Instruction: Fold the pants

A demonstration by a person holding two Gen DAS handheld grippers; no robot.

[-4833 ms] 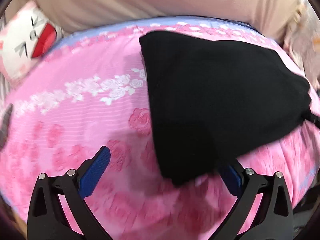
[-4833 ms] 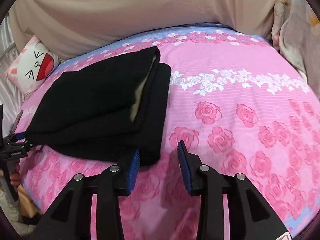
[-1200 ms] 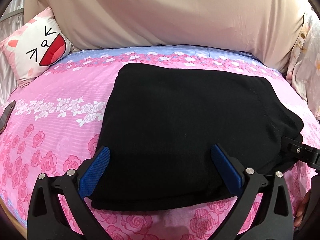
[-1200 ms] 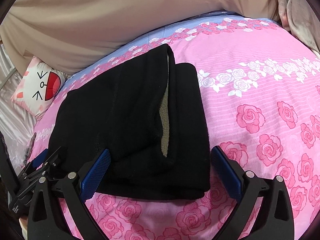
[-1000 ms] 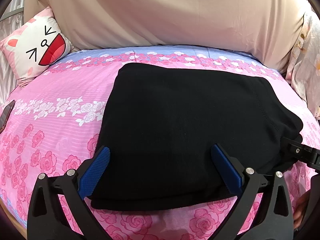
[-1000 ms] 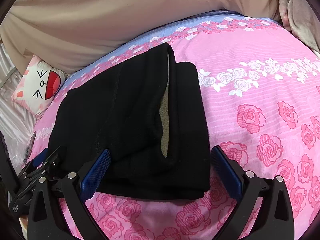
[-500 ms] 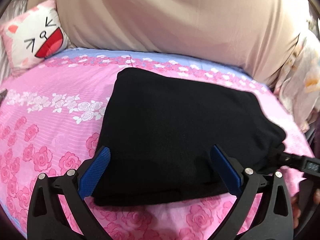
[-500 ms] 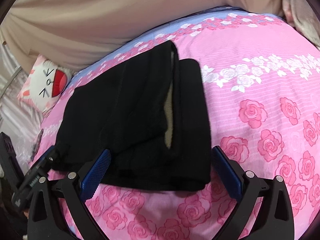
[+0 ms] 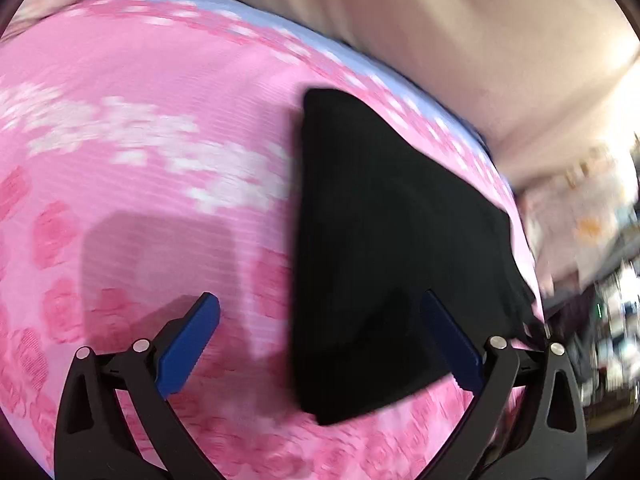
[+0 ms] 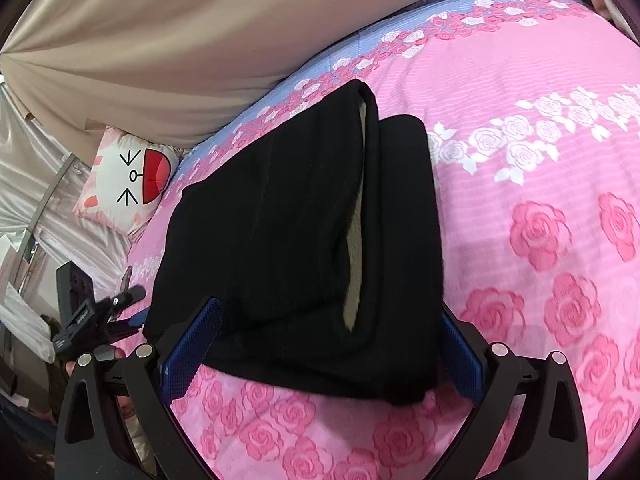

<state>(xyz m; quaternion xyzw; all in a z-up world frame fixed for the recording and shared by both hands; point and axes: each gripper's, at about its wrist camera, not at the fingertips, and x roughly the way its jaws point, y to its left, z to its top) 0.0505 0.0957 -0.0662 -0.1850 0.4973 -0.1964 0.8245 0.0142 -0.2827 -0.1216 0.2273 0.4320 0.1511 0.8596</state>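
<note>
Right wrist view gives us the sharp picture: the black pants (image 10: 304,240) lie folded into a thick stack on the pink rose bedspread (image 10: 540,208), and a pale fleecy lining (image 10: 354,256) shows in the slit between the layers. That slit and lining are not visible in the left wrist view, which is blurred and shows the pants (image 9: 384,248) only as a dark wedge on the bedspread (image 9: 132,128).

Our right claw (image 10: 320,338) is spread wide, its blue pads on either side of the near edge of the stack, with nothing pinched between them. Only this view shows our left claw (image 10: 120,316) from outside, low at the left beside the stack's left edge, and a cat-face cushion (image 10: 128,180) beyond the bed's far left corner against a beige curtain (image 10: 180,40).

Our left claw (image 9: 320,340) is also spread wide and empty; its left pad sits over bare bedspread and its right pad over the near part of the pants. A boxy shadow (image 9: 160,264) falls on the cloth just ahead of the left pad.

Open bedspread stretches wide to the right of the stack in the right wrist view, and to its left in the left wrist view. The stack's far edge lies near the bedspread's blue border (image 10: 384,36).
</note>
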